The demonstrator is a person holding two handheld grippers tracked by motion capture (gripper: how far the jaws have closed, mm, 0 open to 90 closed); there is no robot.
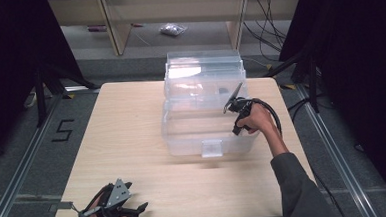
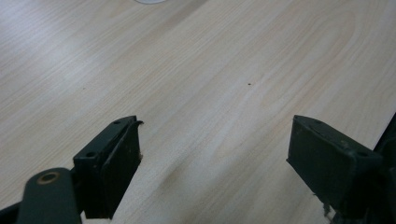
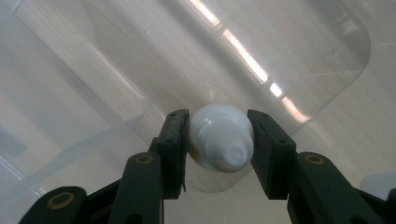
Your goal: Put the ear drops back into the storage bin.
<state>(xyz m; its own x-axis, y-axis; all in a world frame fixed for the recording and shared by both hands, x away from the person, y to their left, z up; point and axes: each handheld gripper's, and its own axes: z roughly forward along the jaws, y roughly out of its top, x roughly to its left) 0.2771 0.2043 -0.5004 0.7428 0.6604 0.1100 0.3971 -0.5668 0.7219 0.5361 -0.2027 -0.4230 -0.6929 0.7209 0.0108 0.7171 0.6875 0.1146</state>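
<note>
The right gripper (image 3: 219, 140) is clamped on a small white bottle (image 3: 220, 136) — one black pad presses each flank, and the bottle's nozzle end points back toward the gripper's camera, so its long axis runs along the jaws rather than across them. The far end of the bottle is hidden behind its own body.

Just beyond the bottle lies clear plastic: the inside of the open box (image 1: 210, 137), with streaks of glare across it. From the right gripper view I cannot tell whether the bottle touches the plastic or hangs just off it. In the high view the right gripper (image 1: 237, 108) reaches over the box's right wall, jaws aimed inward and down, with the raised lid (image 1: 204, 70) standing behind it.

So the relation that matters is simple — the bottle is at the jaw tips and the box floor lies straight ahead of them, along the bottle's own axis. My judgement is that the next move is a short lowering followed by a release, and that the bottle, going in end-first, may tip or roll once freed.

The left gripper (image 1: 117, 208) rests well away at the near edge of the table (image 1: 127, 142), jaws spread wide over bare wood, gripping nothing. The right hand is by far the nearer to the box.
</note>
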